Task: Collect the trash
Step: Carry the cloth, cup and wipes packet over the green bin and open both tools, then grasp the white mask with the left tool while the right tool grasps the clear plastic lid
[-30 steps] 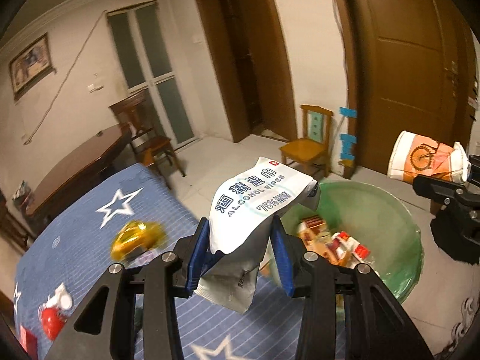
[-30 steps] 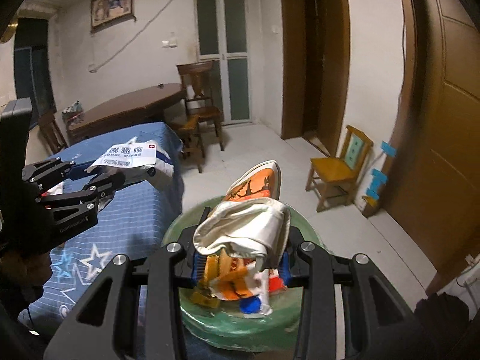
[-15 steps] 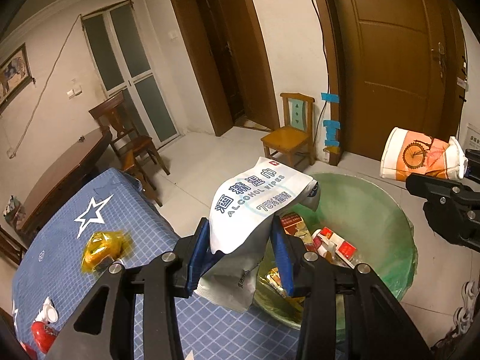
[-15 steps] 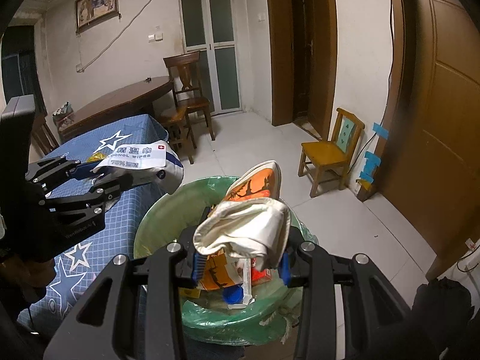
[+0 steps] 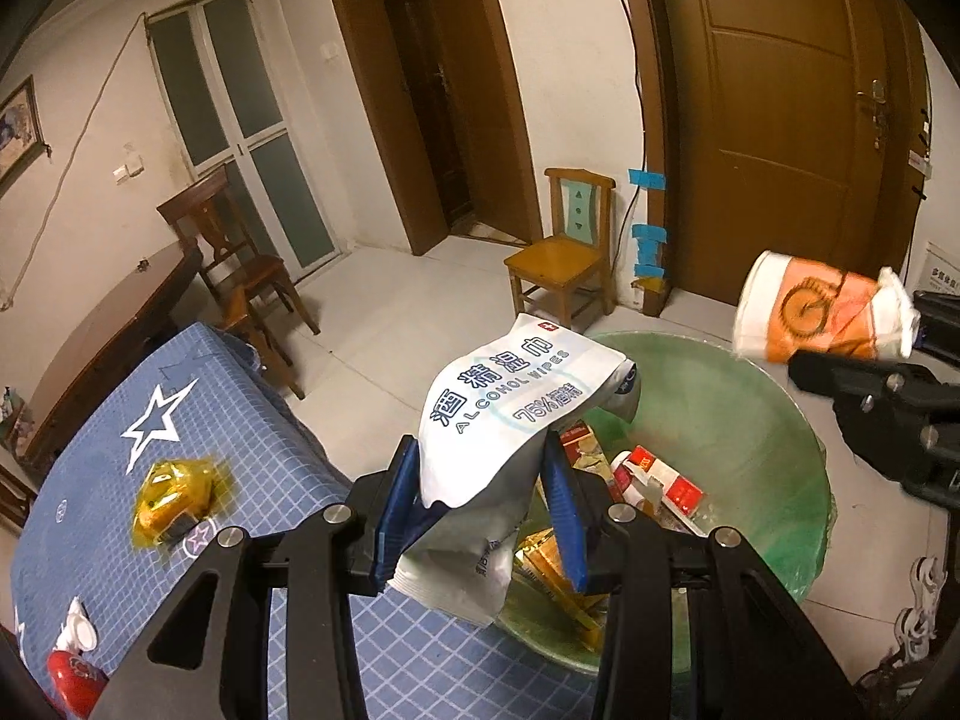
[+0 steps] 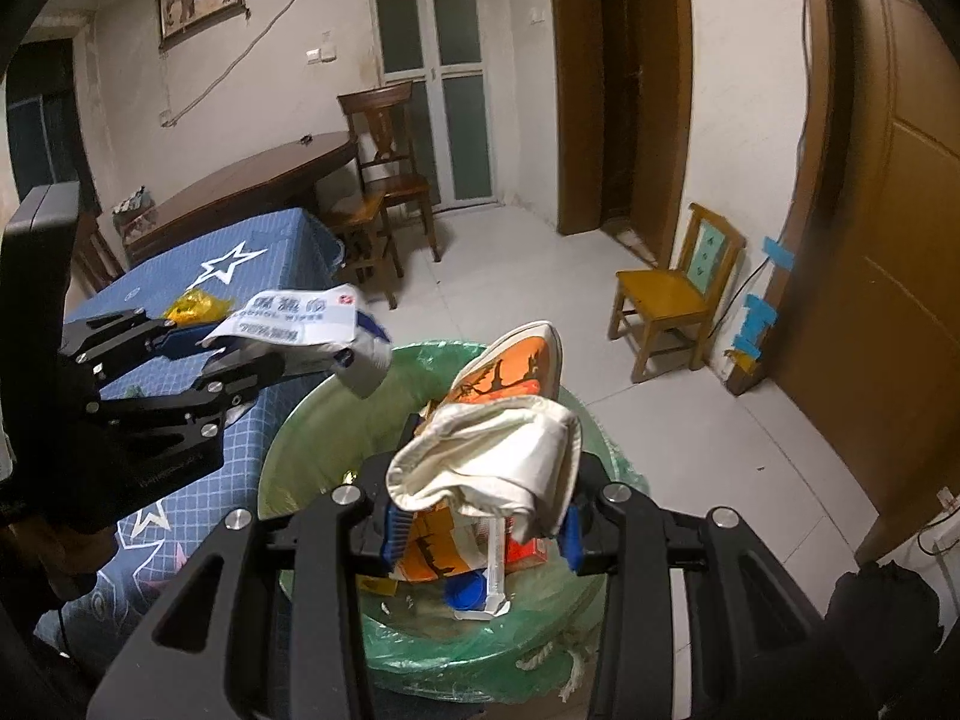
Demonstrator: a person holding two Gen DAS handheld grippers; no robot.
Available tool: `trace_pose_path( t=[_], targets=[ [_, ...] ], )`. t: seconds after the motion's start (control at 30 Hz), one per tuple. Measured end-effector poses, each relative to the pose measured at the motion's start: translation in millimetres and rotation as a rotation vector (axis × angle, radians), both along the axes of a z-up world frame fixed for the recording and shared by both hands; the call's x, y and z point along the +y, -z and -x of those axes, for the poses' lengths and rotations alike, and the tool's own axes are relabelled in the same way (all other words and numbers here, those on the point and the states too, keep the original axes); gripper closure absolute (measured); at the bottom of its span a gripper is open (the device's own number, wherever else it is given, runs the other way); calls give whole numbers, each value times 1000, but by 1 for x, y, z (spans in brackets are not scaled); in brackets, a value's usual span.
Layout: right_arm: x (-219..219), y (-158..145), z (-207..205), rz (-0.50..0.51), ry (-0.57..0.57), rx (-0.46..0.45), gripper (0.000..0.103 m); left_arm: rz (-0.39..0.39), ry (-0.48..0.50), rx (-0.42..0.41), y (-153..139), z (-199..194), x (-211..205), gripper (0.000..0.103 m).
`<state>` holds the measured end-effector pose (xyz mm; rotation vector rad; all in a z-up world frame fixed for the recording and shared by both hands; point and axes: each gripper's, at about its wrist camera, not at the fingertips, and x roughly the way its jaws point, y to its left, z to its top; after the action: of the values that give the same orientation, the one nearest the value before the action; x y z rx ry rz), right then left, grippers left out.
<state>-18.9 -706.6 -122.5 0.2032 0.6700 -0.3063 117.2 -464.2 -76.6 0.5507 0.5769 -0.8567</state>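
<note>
My left gripper is shut on a white alcohol wipes packet and holds it over the near rim of the green-lined trash bin. The packet also shows in the right wrist view. My right gripper is shut on a crushed orange and white paper cup above the bin. The cup also shows in the left wrist view. Cartons and wrappers lie inside the bin.
A table with a blue star cloth stands left of the bin and holds a yellow wrapper and a red and white item. A small wooden chair, dark chairs, a brown table and doors stand behind.
Both grippers have moved further over the bin with their loads. The table has slid left in the left wrist view and the bin fills more of both views.
</note>
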Motion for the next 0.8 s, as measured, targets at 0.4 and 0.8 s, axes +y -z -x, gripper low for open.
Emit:
trace_pose_path(
  t=[0.4,0.8],
  targets=[
    [-4,7,-5,-30,4,-12,51,28,-59,52,-2,-14,29,34],
    [51,-2,-45,-60,-157,-55,51,148,-262,83,-42,-53,154,33]
  ],
)
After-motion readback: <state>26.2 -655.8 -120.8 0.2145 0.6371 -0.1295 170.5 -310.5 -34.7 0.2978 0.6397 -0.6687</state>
